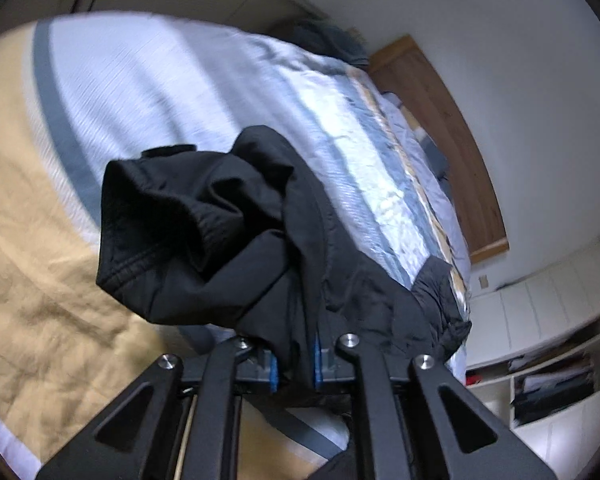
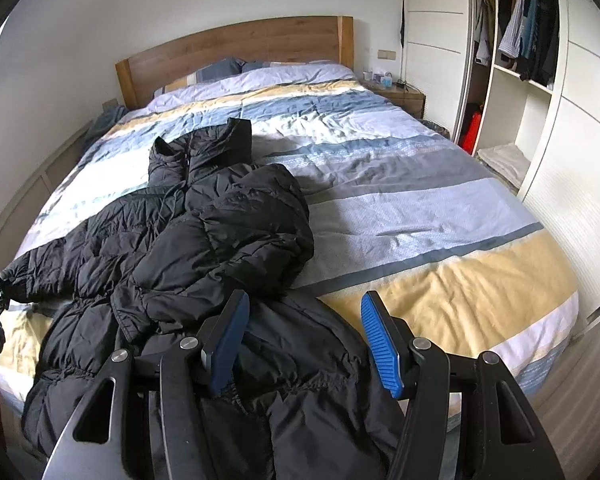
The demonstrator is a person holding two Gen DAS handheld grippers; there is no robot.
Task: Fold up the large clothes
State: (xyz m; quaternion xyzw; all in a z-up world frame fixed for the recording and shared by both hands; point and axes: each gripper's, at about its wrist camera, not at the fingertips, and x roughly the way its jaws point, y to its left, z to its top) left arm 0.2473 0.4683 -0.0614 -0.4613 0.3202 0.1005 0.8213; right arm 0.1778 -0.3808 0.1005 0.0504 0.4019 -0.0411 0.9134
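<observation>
Jacket (image 2: 188,240) first: it is a black puffer, sprawled over the near-left part of the striped bed cover (image 2: 420,208), collar towards the wooden headboard (image 2: 236,40), one sleeve trailing out to the left edge of the right wrist view. I judge it light for its bulk, soft all through and rather slick in the shell, so it will slump and slide rather than hold a crease, and a shallow pinch may slip off.

My left gripper (image 1: 295,364) is closed tight on a bunched cuff or hem end of it; black fabric is caught between the blue pads and spills forward beyond the fingertips, hanging clear of the cover beneath.

My right gripper (image 2: 304,340) stands about half open with nothing between its pads. The lower body of the jacket lies under and just ahead of its fingers, with the left pad over the dark fabric and the right pad over the yellow stripe.

I would take hold at seams, cuffs or the elasticated hem, where the fabric is doubled and gives the pads something to bite.
</observation>
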